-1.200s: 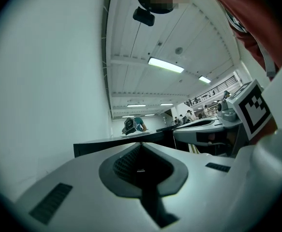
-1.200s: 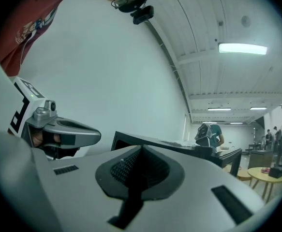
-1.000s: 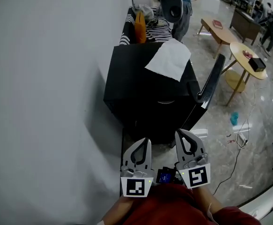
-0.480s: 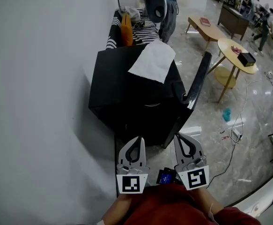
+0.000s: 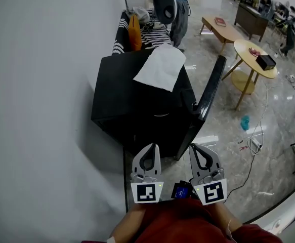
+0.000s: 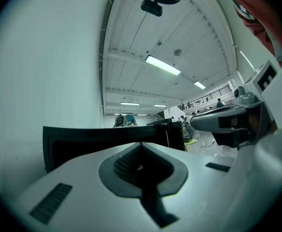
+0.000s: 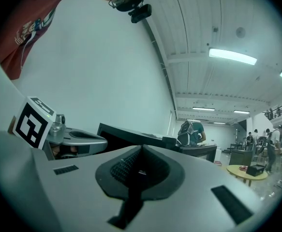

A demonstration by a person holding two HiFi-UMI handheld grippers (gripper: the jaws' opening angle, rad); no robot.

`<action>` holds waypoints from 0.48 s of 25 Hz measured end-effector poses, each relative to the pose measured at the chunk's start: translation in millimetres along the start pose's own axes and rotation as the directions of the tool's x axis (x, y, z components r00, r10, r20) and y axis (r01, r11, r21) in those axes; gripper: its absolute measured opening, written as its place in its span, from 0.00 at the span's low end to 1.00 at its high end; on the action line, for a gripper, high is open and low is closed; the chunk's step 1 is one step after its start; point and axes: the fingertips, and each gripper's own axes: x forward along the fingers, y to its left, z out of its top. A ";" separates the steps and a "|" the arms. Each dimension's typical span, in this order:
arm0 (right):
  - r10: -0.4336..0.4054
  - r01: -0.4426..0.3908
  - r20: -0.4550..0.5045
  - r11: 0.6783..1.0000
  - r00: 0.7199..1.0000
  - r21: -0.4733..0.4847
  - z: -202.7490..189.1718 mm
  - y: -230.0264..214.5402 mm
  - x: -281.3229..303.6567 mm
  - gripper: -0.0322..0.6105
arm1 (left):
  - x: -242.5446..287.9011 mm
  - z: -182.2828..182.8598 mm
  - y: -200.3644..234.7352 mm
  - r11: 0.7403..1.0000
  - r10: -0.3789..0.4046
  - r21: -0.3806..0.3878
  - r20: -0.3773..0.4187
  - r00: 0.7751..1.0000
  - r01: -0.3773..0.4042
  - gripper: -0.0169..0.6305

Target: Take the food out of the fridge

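Observation:
A low black fridge (image 5: 137, 103) stands against the white wall, its door (image 5: 210, 87) swung open to the right. A white sheet (image 5: 160, 67) lies on its top. The inside is dark and no food shows. My left gripper (image 5: 154, 147) and right gripper (image 5: 193, 147) sit side by side just short of the fridge's near corner, both shut and empty. The left gripper view has its closed jaws (image 6: 141, 145) aimed at the fridge's side (image 6: 82, 139). The right gripper view also has shut jaws (image 7: 141, 148), with the fridge (image 7: 131, 135) ahead and the left gripper (image 7: 78, 141) beside it.
Behind the fridge is a sofa with striped cushions (image 5: 152, 34) and an orange bag (image 5: 134, 32); a person (image 5: 175, 9) stands there. Wooden tables (image 5: 256, 57) stand on the right. Cables and a power strip (image 5: 253, 145) lie on the shiny floor.
Both grippers have edged forward toward the fridge and stay shut. The fridge now sits a little further left in the head view.

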 end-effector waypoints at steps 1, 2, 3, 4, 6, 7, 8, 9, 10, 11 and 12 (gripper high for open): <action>0.001 -0.001 0.001 1.000 1.000 0.001 0.2 0.1 0.3 0.09 | 2.9 -5.7 1.5 1.000 0.001 -0.014 -0.013 1.000 -0.002 0.05; 0.002 -0.002 0.002 1.000 1.000 0.002 0.5 0.2 0.3 0.09 | 5.8 -12.6 3.4 1.000 0.002 -0.025 -0.029 1.000 -0.003 0.05; 0.002 -0.002 0.002 1.000 1.000 0.003 0.7 0.1 0.0 0.08 | 8.3 -20.8 5.1 1.000 0.000 -0.029 -0.053 0.999 -0.001 0.05; 0.001 -0.001 0.001 1.000 1.000 0.003 0.9 -0.2 -0.4 0.09 | 10.6 -29.4 6.2 1.000 -0.006 -0.028 -0.080 0.997 0.003 0.05; 0.001 -0.001 -0.003 1.000 1.000 0.000 0.6 -1.8 -1.4 0.09 | 17.1 -40.3 6.2 0.999 -0.019 -0.043 -0.114 0.993 0.014 0.05; 0.000 0.000 -0.005 1.000 1.000 -0.003 0.0 -3.1 -1.9 0.09 | 21.2 -43.3 6.0 0.998 -0.024 -0.060 -0.120 0.993 0.017 0.05; -0.001 0.001 -0.006 1.000 1.000 -0.006 -0.5 -4.4 -2.3 0.09 | 25.4 -45.9 6.0 0.997 -0.028 -0.078 -0.122 0.992 0.018 0.05; -0.003 0.002 -0.006 1.000 1.000 -0.008 -0.6 -5.5 -2.6 0.09 | 29.4 -48.8 6.4 0.995 -0.030 -0.101 -0.126 0.992 0.017 0.05; -0.004 0.004 -0.005 1.000 1.000 -0.009 -0.5 -6.2 -2.9 0.09 | 33.0 -51.9 7.2 0.992 -0.032 -0.128 -0.133 0.991 0.015 0.05; -0.005 0.005 -0.005 1.000 1.000 -0.009 -0.5 -6.6 -3.0 0.09 | 36.6 -55.7 8.0 0.987 -0.036 -0.162 -0.146 0.989 0.012 0.08; -0.005 0.005 -0.005 1.000 1.000 -0.008 -0.6 -6.9 -2.9 0.09 | 40.3 -60.2 8.8 0.980 -0.042 -0.201 -0.161 0.986 0.009 0.15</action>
